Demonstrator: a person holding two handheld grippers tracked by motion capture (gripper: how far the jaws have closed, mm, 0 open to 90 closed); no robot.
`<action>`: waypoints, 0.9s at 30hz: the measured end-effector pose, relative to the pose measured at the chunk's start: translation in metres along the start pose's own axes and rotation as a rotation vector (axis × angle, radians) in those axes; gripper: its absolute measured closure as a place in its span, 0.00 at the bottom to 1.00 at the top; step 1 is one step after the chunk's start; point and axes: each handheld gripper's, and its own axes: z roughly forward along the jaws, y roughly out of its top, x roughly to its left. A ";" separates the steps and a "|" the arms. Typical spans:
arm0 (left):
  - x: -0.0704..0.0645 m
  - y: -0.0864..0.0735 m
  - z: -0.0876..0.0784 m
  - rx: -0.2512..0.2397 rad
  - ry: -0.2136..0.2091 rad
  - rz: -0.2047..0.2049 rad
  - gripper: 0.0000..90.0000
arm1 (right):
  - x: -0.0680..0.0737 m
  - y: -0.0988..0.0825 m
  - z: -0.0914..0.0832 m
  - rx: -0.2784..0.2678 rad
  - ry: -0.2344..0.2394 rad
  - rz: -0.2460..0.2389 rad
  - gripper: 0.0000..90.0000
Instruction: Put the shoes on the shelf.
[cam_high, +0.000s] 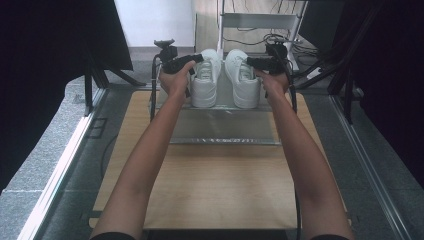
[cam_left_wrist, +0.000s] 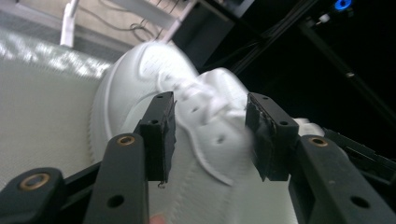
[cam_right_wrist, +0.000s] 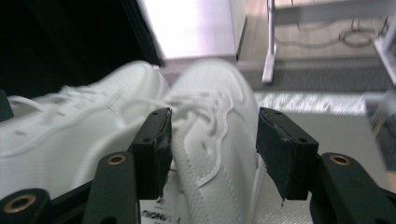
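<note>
two white lace-up leather sneakers (cam_high: 225, 77) stand side by side, nearly touching, on the upper step of a grey metal shelf (cam_high: 225, 131) at the far end of the pale wooden tabletop (cam_high: 215, 185). the slit between them leaves no room for a jaw. the left gripper (cam_high: 192, 59) and right gripper (cam_high: 252, 62) crowd the shoes' outer flanks, jaws parted around each upper. the lower step and the near tabletop lie bare between the forearms. black frame posts (cam_high: 90, 82) hem in both sides.

Black tool (cam_left_wrist: 210, 135) arms carry brass-ringed screw holes; forearms bare, dark sleeve hems.
</note>
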 end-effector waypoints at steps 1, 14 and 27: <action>0.000 0.000 0.000 0.000 0.000 0.000 0.60 | 0.000 0.000 0.000 0.000 0.000 0.000 0.51; -0.015 -0.011 -0.066 0.053 0.017 0.227 0.83 | -0.008 -0.010 -0.072 -0.030 0.110 -0.158 0.76; 0.020 -0.045 -0.059 0.174 0.064 0.235 0.98 | -0.034 -0.052 -0.054 0.116 0.104 -0.196 0.97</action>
